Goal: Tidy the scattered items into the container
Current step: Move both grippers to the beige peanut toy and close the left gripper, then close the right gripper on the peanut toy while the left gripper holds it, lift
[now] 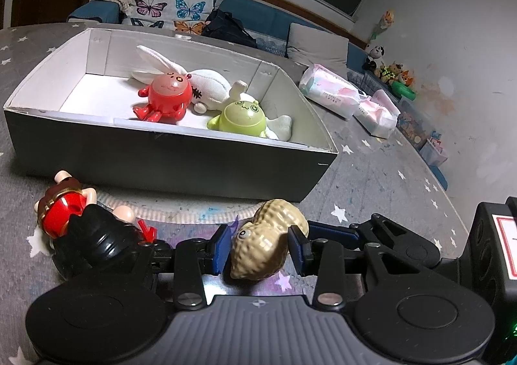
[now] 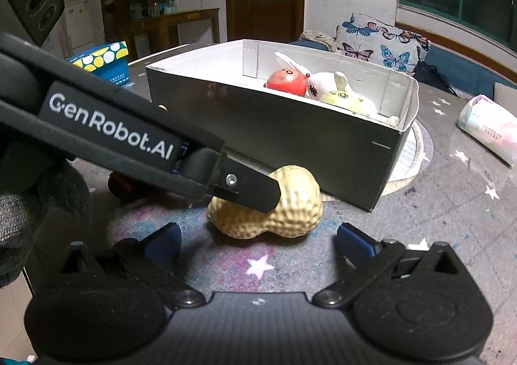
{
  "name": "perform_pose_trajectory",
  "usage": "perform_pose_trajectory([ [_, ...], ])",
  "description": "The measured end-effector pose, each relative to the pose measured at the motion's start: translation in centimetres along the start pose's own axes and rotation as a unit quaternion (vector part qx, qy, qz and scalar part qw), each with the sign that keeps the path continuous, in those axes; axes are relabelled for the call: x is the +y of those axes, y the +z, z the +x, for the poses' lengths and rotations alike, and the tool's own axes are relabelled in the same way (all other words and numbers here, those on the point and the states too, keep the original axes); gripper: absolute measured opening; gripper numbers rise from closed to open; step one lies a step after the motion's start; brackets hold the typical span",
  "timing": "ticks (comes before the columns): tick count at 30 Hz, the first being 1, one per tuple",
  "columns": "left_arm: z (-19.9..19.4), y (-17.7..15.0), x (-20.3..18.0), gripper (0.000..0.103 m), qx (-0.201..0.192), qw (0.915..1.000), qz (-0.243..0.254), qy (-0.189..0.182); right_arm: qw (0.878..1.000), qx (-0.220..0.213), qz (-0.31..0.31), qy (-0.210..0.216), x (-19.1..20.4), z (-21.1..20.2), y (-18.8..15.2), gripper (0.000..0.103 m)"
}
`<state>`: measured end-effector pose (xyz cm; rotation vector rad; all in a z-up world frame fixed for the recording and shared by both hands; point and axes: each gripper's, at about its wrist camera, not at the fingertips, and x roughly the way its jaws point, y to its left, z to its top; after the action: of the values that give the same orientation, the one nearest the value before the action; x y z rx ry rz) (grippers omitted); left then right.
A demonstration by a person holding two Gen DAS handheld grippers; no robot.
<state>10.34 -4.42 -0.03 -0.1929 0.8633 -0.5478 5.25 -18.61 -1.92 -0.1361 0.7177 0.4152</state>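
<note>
While the left tool [image 1: 260, 247] clamps the one peanut toy [image 1: 268, 237] on the counter [image 1: 371, 177] before the box [image 1: 168, 158], the right tool [image 2: 257, 240] gapes empty; three toys lie inside, one doll [image 1: 64, 206] outside.

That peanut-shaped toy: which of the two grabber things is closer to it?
Left. The left gripper has its jaws on either side of the peanut toy; the right gripper sits just short of it, jaws wide open and empty.

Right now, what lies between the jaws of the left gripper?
The peanut toy lies on the mat between the left gripper's blue pads, seen in the left wrist view.
</note>
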Motion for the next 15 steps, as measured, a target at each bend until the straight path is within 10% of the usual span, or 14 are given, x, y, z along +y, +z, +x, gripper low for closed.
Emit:
perform_pose_trajectory([
  [15,0.15,0.41,0.27,0.041,-0.001,1.0,-0.004,-0.007,1.0,-0.017,-0.002,0.008,-0.33,0.34,0.22,0.103],
])
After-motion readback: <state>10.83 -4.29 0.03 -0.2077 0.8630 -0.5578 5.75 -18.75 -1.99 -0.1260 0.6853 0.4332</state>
